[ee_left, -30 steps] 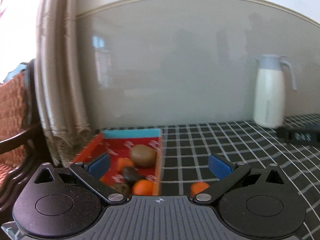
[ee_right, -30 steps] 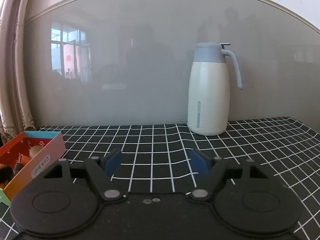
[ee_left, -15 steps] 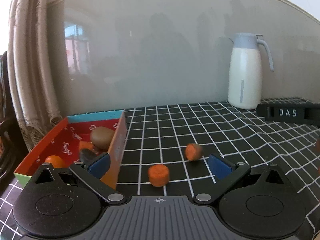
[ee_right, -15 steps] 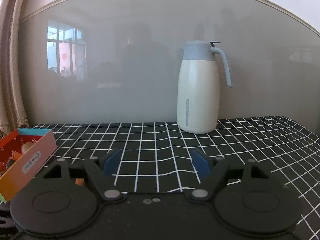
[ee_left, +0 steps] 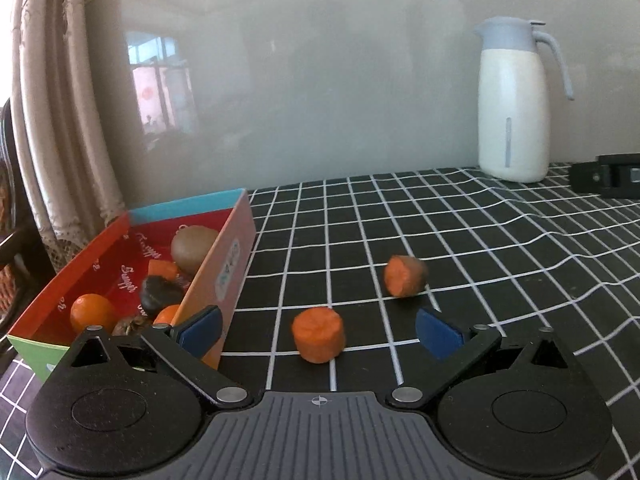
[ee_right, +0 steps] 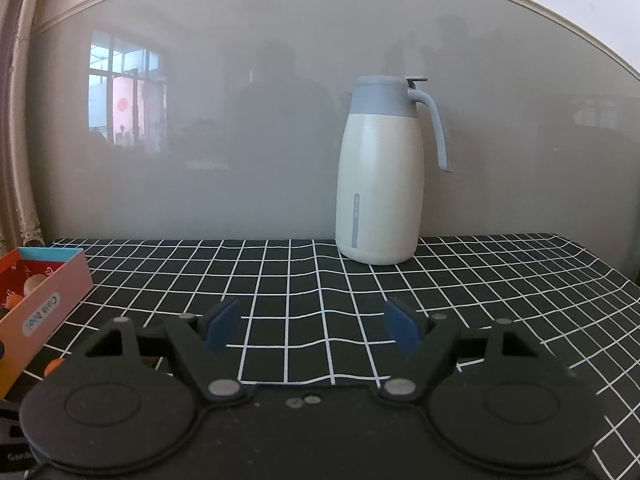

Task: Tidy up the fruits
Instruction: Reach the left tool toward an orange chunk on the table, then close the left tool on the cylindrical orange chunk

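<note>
Left gripper [ee_left: 318, 330] wide open, nothing held; carrot chunk [ee_left: 318, 334] lies between its pads w/o contact, just right of the red box [ee_left: 224, 264]. 2nd chunk [ee_left: 405, 275] further right of box. Right gripper [ee_right: 310, 324] also open, empty, over checked cloth [ee_right: 480, 280].

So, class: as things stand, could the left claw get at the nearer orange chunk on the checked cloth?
Probably yes. The left claw is open, the nearer orange chunk sits between its fingers, and nothing blocks it; the box stands off to the side.
</note>
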